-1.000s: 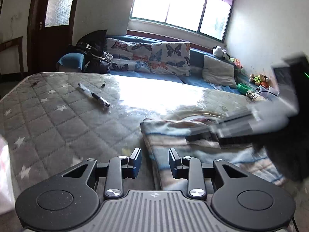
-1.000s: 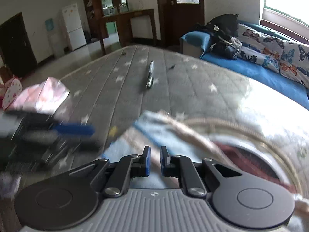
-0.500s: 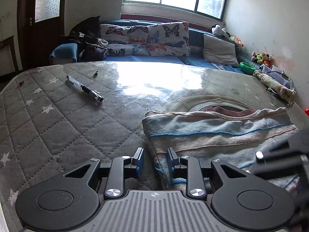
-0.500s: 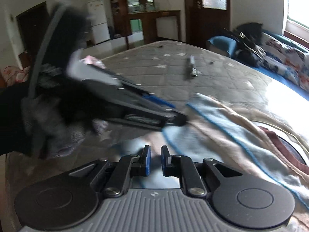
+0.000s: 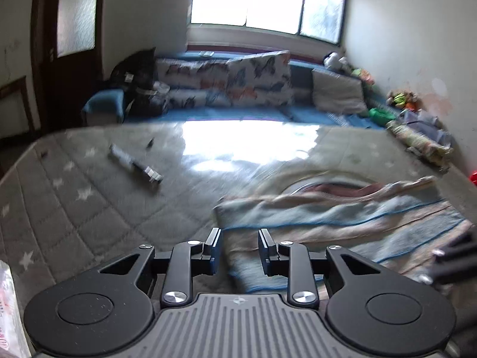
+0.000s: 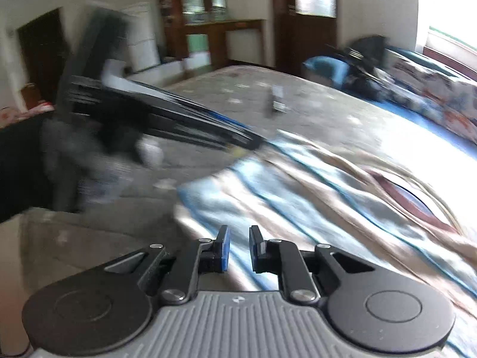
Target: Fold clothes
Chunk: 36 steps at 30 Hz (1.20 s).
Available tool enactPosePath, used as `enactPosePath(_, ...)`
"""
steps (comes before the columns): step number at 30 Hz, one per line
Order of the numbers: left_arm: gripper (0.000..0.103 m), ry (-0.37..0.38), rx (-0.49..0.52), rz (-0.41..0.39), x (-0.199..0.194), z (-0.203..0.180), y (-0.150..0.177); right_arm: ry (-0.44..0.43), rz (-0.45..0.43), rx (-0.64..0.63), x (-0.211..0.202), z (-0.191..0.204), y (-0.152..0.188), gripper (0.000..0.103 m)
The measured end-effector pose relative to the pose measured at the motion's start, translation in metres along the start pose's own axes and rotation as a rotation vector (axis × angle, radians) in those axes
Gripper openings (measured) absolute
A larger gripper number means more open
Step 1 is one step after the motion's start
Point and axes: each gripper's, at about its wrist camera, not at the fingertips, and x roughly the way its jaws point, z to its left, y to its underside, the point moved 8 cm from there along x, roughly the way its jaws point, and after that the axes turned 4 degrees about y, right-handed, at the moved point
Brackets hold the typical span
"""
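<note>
A garment striped in blue and beige [image 5: 342,223] lies spread on the grey star-quilted mattress [image 5: 89,208]. My left gripper [image 5: 240,240] hovers at its near left edge. The jaws stand a little apart, the cloth's edge shows in the gap between them, and no pad presses on it. In the right wrist view the left gripper [image 6: 253,144] is a dark blur whose tip sits at the garment's [image 6: 313,197] far corner. My right gripper [image 6: 238,246] hangs over the near edge of the cloth, jaws a narrow gap apart with nothing clamped. Its tip shows blurred at the right edge [image 5: 456,256].
A pen [image 5: 134,167] lies on the mattress to the left of the garment. Behind stands a blue sofa with butterfly cushions [image 5: 238,89] and a black bag [image 5: 137,71]. A pink-white bag [image 5: 7,307] is at the near left. A dark sleeve [image 6: 18,164] holds the left gripper.
The right gripper has pulled away from over the garment to the right edge of the left view. In the right view the left gripper has come into sight at the cloth's corner.
</note>
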Motion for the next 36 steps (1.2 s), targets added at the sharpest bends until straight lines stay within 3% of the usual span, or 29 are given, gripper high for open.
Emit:
enactPosePath(6, 0.029, 0.081, 0.061, 0.041, 0.010, -0.045, 0.015, 0.047, 0.045, 0.085, -0.005, -0.022, 0.024, 0.013)
enactPosePath(13, 0.029, 0.061, 0.081, 0.097, 0.026, -0.051, 0.040, 0.036, 0.037, 0.067, -0.025, -0.014, 0.037, 0.013)
enactPosePath(21, 0.029, 0.048, 0.092, 0.098, 0.024, -0.052, 0.043, 0.229, -0.018, 0.171, -0.062, -0.070, 0.049, 0.014)
enactPosePath(29, 0.029, 0.040, 0.100, 0.100, 0.025, -0.052, 0.044, 0.402, 0.030, 0.266, -0.094, -0.125, 0.105, 0.014)
enactPosePath(36, 0.029, 0.033, 0.107, 0.102, 0.025, -0.052, 0.045, 0.410, 0.018, 0.311, -0.124, -0.135, 0.128, 0.015)
